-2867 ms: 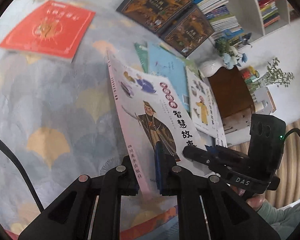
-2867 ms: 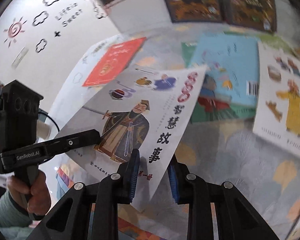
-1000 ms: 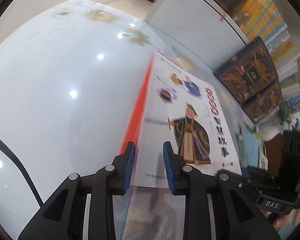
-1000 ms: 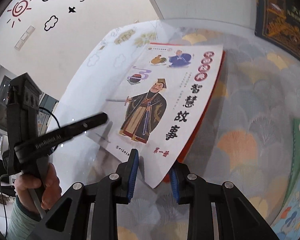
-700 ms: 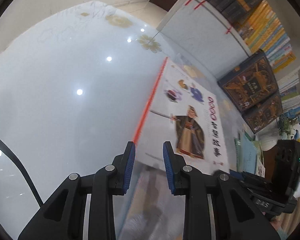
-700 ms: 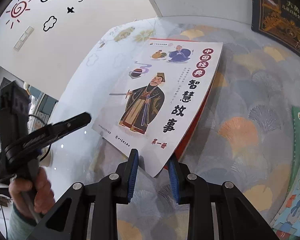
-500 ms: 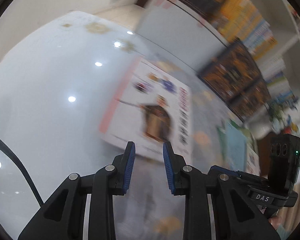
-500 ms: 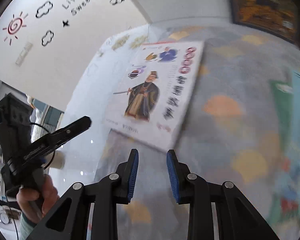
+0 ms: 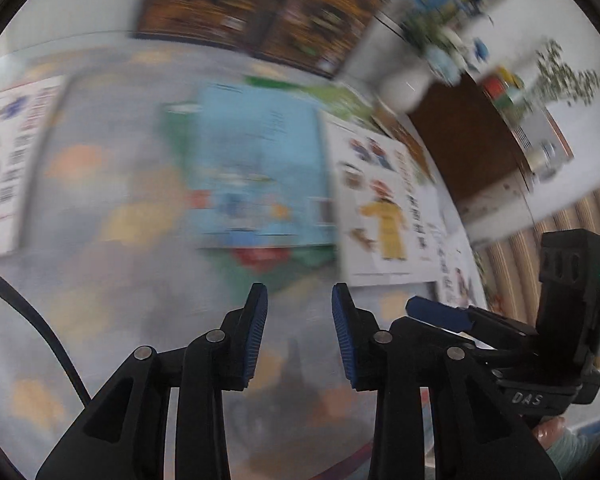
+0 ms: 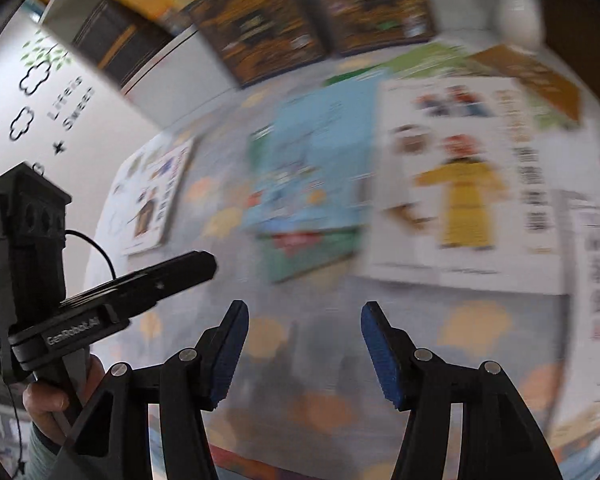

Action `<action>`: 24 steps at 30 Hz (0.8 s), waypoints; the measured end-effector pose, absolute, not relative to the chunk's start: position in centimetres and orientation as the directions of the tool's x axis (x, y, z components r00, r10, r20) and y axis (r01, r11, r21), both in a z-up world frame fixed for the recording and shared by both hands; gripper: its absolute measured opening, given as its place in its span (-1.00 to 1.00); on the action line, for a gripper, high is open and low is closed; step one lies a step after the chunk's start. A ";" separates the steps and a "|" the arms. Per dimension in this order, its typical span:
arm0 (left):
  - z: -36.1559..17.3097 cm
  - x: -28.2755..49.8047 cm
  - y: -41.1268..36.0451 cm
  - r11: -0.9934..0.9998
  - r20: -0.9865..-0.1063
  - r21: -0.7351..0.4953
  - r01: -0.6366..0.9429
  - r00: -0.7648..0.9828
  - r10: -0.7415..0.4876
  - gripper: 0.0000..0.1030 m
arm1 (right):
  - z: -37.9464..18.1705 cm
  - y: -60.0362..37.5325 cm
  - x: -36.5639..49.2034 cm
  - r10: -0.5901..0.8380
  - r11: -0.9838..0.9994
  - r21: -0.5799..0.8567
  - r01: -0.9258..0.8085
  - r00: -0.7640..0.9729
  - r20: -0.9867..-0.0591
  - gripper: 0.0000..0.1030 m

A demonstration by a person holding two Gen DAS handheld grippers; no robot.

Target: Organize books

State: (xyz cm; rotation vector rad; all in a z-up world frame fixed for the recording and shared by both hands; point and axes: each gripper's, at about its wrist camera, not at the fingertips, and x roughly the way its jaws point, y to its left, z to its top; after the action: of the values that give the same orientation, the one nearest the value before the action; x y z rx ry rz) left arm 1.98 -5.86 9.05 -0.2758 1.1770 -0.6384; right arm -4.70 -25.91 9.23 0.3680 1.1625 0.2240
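Note:
Both views are motion-blurred. My left gripper (image 9: 300,334) is open and empty above the patterned cloth (image 9: 100,280). My right gripper (image 10: 304,350) is open wider and empty. A blue book (image 9: 260,168) lies ahead on a green one, also in the right wrist view (image 10: 312,168). A white book with a yellow-robed figure (image 9: 384,208) lies to its right, also in the right wrist view (image 10: 464,184). The white book with a dark-robed figure (image 9: 8,168) lies at far left, also in the right wrist view (image 10: 152,200).
Two dark ornate books (image 9: 260,8) lean against the back wall. A white vase (image 9: 404,84) and a brown cabinet (image 9: 472,136) stand at the back right. More white books (image 10: 592,280) lie at the right edge.
Both grippers let go of the dark-robed-figure book, which now lies on the red book at left. Both swung right toward the blue and yellow-figure books, and the right jaws opened wider.

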 end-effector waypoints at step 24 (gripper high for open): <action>4.6 6.0 -15.5 0.823 -0.777 -0.558 0.111 0.279 -0.564 -0.35 | 4.9 -42.2 0.2 0.244 0.950 0.298 0.095 0.371 -0.896 -0.25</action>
State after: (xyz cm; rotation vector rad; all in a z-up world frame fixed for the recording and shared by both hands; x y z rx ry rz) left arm 6.01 -15.50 4.60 -0.4391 1.2116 -0.4724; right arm 0.21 -42.18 4.85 0.3242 1.1923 0.0974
